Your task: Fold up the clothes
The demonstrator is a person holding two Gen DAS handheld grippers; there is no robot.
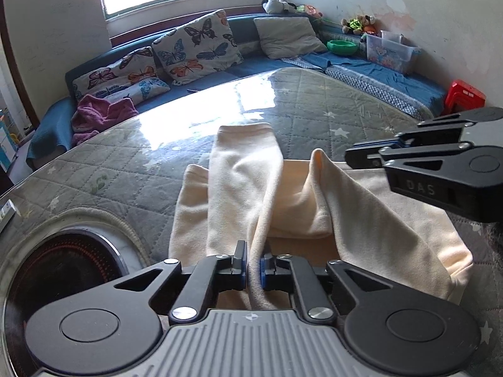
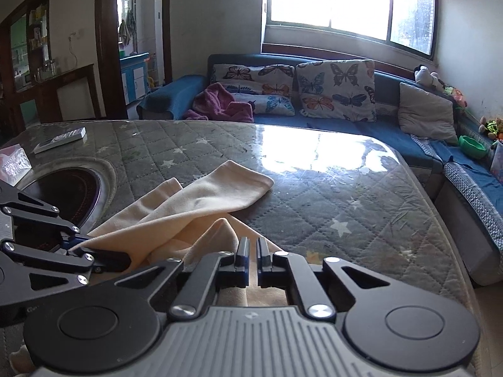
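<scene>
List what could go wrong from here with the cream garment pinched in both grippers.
1. The left gripper clamps only a thin bunched ridge of the cream garment; a pull could slip it free.
2. The garment lies twisted, with its far end overlapping another layer, so a fold made now may set in creases.
3. The round dark inset in the table sits right beside the fabric, which could drag over it.
</scene>
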